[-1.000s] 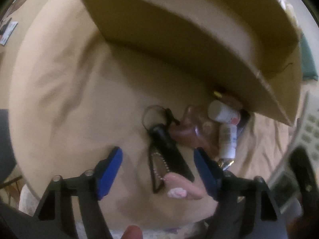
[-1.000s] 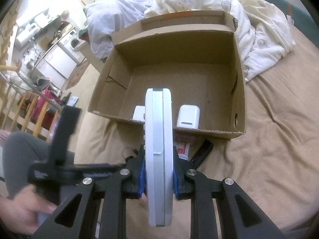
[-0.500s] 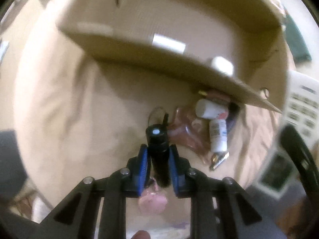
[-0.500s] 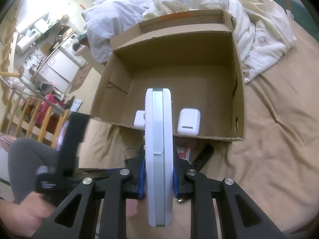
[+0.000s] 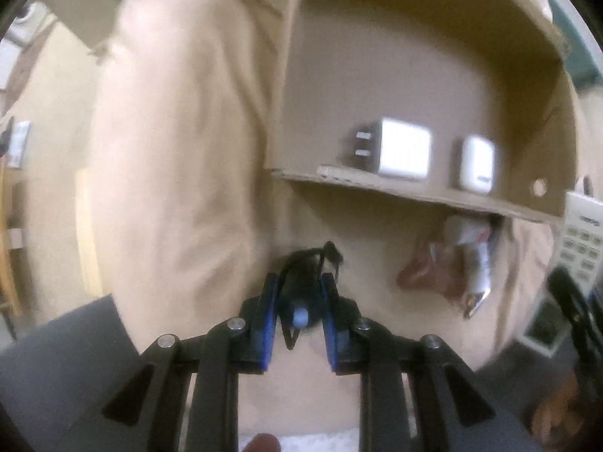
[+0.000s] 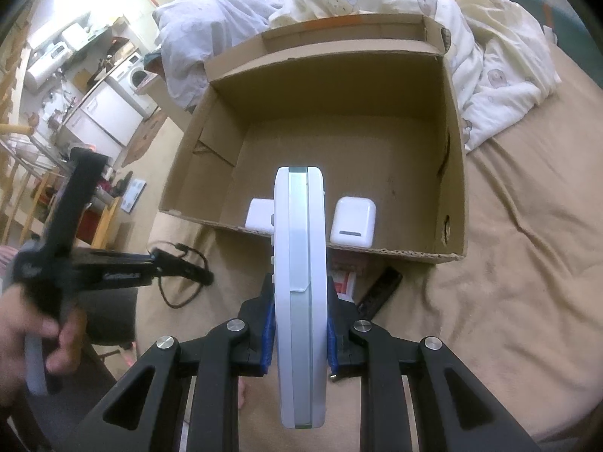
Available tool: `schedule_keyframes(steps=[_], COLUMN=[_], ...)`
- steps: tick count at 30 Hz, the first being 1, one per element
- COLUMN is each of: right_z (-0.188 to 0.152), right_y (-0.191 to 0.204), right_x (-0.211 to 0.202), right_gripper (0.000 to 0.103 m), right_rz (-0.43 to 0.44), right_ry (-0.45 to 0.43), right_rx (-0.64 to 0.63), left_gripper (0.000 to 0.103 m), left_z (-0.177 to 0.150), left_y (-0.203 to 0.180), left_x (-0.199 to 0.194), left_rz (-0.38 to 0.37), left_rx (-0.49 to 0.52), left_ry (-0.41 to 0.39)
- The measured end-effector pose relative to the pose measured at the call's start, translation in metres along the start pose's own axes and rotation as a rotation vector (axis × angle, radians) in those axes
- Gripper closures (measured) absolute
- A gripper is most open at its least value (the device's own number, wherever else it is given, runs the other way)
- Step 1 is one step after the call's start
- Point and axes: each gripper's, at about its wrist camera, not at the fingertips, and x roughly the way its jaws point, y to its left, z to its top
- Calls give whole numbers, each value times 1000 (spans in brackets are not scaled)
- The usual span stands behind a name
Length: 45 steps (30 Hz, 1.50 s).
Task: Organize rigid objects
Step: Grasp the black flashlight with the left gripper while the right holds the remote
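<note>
Currently L gripper (image 5: pixel 299 314) is clamped on a small black cylinder w/ cord loop (image 5: pixel 301 286), held clear of the bedsheet (image 5: pixel 169 150), pointing down; cord dangles at 12 o'clock of the pads. R gripper (image 6: pixel 299 329) is clamped edge-on around a white remote (image 6: pixel 299 282), aimed at the cardboard box (image 6: pixel 452 150). Box sits at 12 to 1 o'clock from the black item in L wrist view, open top; white charger (image 5: pixel 405 154) and white earbud case (image 5: pixel 476 164) lie inside along the near wall. Outside that wall, at 3 o'clock, a pile of leftovers (image 5: pixel 452 263): pinkish thing, tube, details too blurry.

Step, prob.: carry black item over near wall and drop in box. Do well: lift enough so cord clears the cardboard rim, pick a bare floor patch away from charger/case, lower before releasing. Risk: cord snagging the rim.
</note>
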Motion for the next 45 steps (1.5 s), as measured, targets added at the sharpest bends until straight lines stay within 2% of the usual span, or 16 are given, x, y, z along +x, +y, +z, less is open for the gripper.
schedule_keyframes(steps=[5, 7, 11, 15, 19, 25, 33, 42, 45], right_z=[3, 2, 3, 3, 3, 4, 3, 2, 2], right_y=[1, 1, -3, -3, -4, -7, -4, -5, -6], right_x=[2, 3, 3, 4, 7, 7, 7, -6, -10], right_gripper=[80, 80, 80, 80, 80, 80, 80, 80, 80], right_rz=[-11, -17, -19, -15, -18, -17, -21, 10, 24], right_ry=[6, 8, 12, 11, 20, 21, 17, -30, -46], right_rx=[-4, -5, 9, 6, 5, 15, -5, 1, 1], left_gripper=[83, 83, 83, 83, 84, 86, 86, 86, 86], left_z=[19, 23, 20, 16, 9, -4, -24, -64, -61], left_y=[-9, -13, -20, -23, -24, -26, -16, -22, -12], left_x=[7, 13, 31, 39, 38, 35, 14, -38, -59], left_rz=[44, 50, 53, 63, 78, 73, 61, 36, 16], left_rx=[-16, -22, -43, -64, -35, -32, -8, 25, 27], left_ry=[-56, -50, -53, -99, -130, -111, -141, -241, -258])
